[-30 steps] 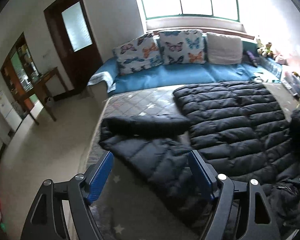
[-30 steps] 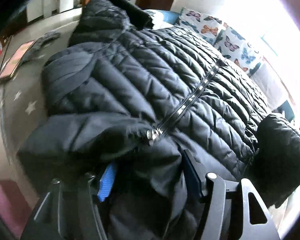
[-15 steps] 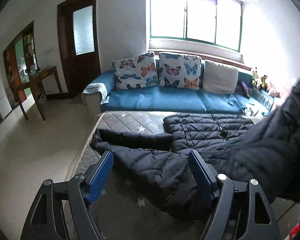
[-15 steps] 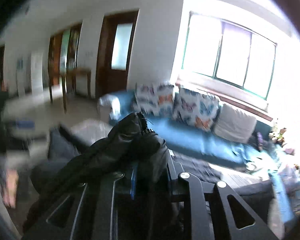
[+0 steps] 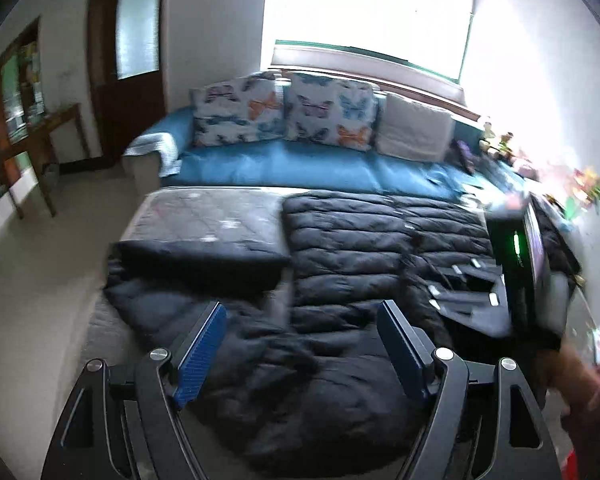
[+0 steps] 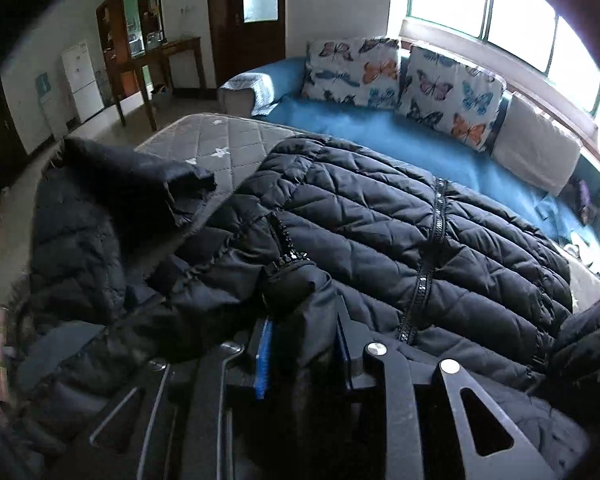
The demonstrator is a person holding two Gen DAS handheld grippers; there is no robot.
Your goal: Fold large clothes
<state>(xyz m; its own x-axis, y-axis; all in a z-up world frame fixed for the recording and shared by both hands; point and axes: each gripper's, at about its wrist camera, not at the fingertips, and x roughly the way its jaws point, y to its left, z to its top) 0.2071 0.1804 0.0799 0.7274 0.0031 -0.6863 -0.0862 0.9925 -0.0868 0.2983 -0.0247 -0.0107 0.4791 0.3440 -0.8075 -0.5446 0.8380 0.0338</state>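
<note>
A large black quilted puffer jacket lies spread on a grey quilted mattress. It also shows in the right wrist view. One sleeve lies out to the left. My left gripper is open and empty, just above the jacket's near part. My right gripper is shut on a fold of the jacket near its collar and zipper. It shows in the left wrist view at the right, over the jacket.
A blue sofa with butterfly cushions stands behind the mattress under a bright window. A wooden table and a dark door are at the left across open floor. Toys and clutter sit at the far right.
My right gripper had lifted the jacket's edge high and has now brought it down and across onto the jacket's body. My left gripper stays open and has tilted back down toward the jacket.
</note>
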